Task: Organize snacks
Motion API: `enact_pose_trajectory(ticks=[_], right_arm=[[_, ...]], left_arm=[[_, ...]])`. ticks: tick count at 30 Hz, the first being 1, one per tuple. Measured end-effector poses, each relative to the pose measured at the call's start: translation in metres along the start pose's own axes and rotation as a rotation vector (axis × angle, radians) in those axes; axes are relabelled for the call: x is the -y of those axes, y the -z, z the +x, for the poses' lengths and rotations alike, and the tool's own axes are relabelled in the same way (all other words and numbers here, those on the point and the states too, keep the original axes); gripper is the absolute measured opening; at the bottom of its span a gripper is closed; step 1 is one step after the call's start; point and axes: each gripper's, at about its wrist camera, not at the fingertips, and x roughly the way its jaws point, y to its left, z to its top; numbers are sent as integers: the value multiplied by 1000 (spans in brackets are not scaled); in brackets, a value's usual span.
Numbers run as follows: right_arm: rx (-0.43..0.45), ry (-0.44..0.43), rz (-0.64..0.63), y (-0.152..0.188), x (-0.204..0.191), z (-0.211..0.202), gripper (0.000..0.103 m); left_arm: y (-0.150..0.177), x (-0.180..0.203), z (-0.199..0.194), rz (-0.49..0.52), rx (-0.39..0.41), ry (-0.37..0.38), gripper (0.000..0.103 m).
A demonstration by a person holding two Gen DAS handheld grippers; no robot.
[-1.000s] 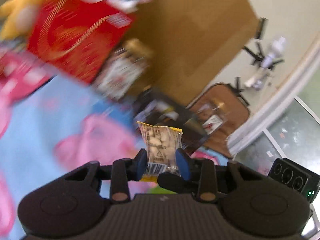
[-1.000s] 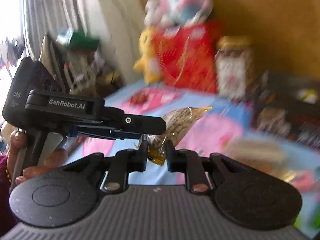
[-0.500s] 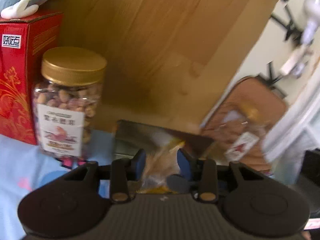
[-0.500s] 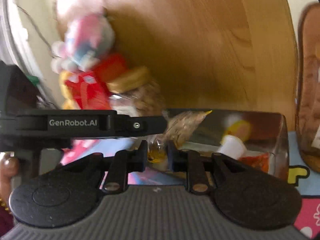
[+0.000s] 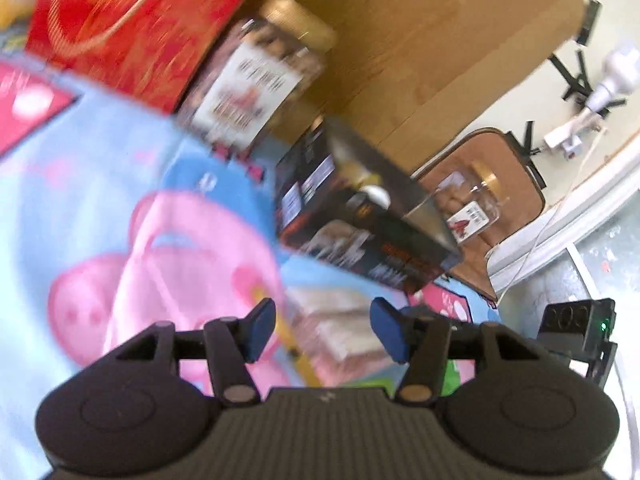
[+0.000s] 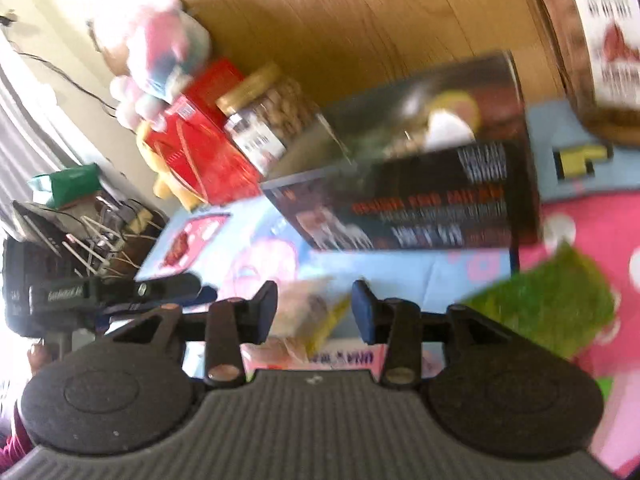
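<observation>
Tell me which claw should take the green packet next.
Right. The right claw has just been opening, and a blurred snack packet shows between its jaws with the pads clear of it. The green packet lies close by, just to that claw's right on the blanket.

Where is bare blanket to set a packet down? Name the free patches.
Free: the pink-pig blanket left of the black box, below the red box and nut jar. Crowded: ahead of the left gripper, where a pale packet lies beside the black box.
</observation>
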Motion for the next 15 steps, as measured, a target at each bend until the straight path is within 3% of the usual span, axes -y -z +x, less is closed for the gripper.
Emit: enact_pose_trajectory(ticks=[4, 5, 6, 8, 12, 15], right_arm=[[-64, -4, 61, 0, 0, 16, 49], [-81, -17, 89, 0, 1, 22, 51], [-103, -40, 121, -1, 3, 27, 51], [-106, -45, 142, -2, 2, 28, 50], [-90, -71, 125, 8, -21, 27, 46], [-82, -97, 38, 27, -54, 24, 45]], left_arm=[[2, -14, 13, -119, -41, 118, 64], [3, -15, 17, -127, -45, 123, 63], [4, -14, 20, -123, -42, 113, 60], [6, -11, 21, -76, -33, 81, 41], [13, -16, -5, -68, 2, 60, 40], [26, -14, -41, 1, 66, 13, 40]])
